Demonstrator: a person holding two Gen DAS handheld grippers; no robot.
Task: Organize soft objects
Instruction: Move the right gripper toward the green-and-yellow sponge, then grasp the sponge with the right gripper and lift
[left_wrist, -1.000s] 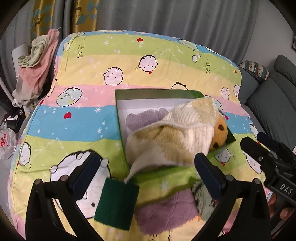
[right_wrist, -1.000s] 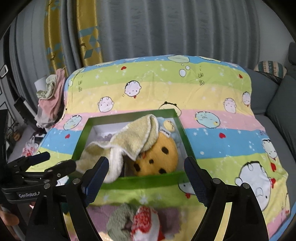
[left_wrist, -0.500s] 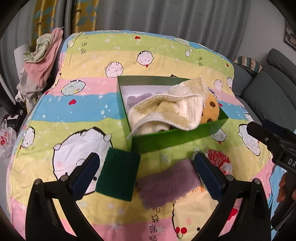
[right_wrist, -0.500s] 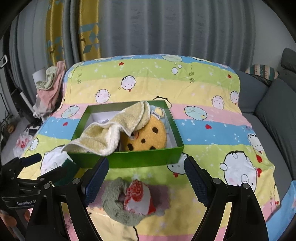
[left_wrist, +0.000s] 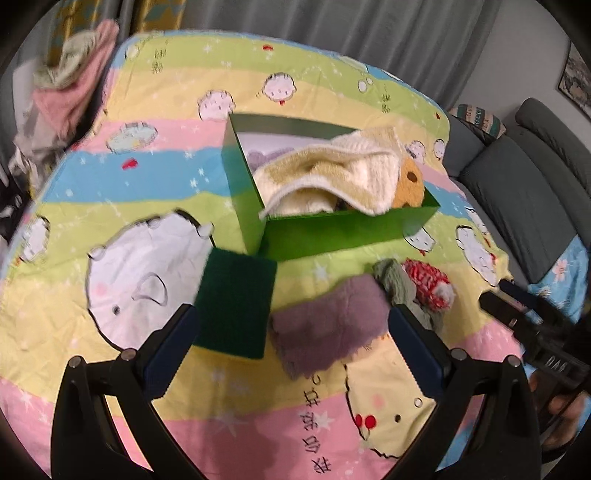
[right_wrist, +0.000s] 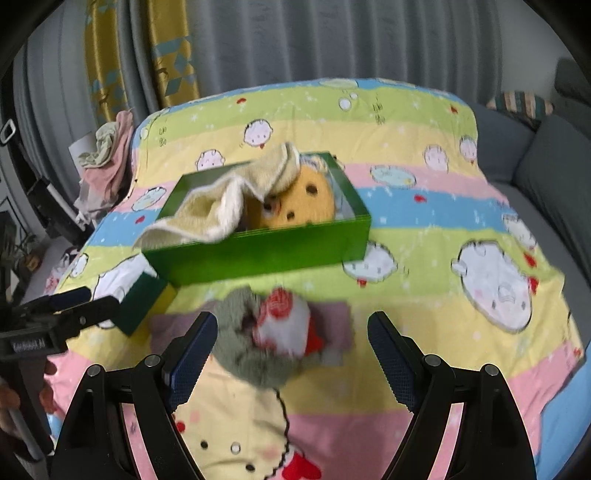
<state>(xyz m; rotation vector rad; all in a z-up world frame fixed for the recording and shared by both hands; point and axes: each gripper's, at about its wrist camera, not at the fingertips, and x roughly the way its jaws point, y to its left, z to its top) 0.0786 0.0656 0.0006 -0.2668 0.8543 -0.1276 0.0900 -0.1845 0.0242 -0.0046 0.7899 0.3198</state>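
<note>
A green box sits on the tabletop under a striped cartoon cloth. A cream-and-yellow towel lies bunched in the box and hangs over its near-left corner, half covering an orange spotted plush; a bit of purple cloth shows at the back.

In front of the box lie a dark green sponge, just beside the box corner, a purple cloth, and a grey-green cloth wrapped around a red-and-white plush that rests on the purple cloth.

The left claw is spread wide and holds nothing, its fingers flanking the sponge and purple cloth. The right claw is also spread apart and holding nothing, with the grey-green bundle between its fingers. A heap of clothes lies off the far-left edge, a grey sofa to the right.
</note>
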